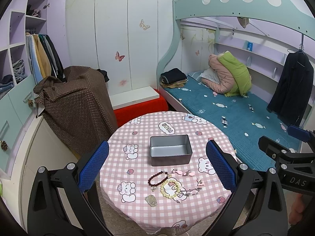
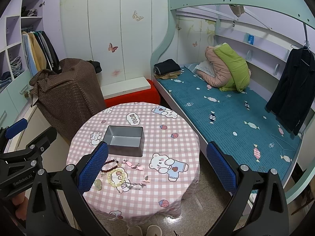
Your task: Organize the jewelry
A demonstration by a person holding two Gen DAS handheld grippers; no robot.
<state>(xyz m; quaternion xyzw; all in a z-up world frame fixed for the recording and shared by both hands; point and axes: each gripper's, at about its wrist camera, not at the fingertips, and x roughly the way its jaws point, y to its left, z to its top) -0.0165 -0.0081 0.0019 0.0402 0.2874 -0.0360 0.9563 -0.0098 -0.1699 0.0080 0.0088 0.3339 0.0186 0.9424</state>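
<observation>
A: Where was the jewelry at that moment?

B: It lay in a loose group near the front edge of the round counter [image 1: 137,129], on the pink checked cloth. There was a dark red bead bracelet [image 1: 156,178], and a cream bead bracelet [image 1: 170,187] that touched it on the right side. A silver chain [image 1: 190,192] lay just beside the cream one, some pink charms [image 1: 182,172] were behind them, and a pale stone pendant [image 1: 151,200] was closest to the front edge.

A: And the box?

B: The grey metal tin [image 1: 170,150] stood open near the middle of the counter, behind the jewelry, with nothing visible inside.

A: What about the grippers?

B: The left gripper [image 1: 157,165] had its blue pads wide apart and held nothing. The right gripper [image 2: 157,167] was spread apart too, and it was above the right part of the counter. Neither touched any piece.
</observation>
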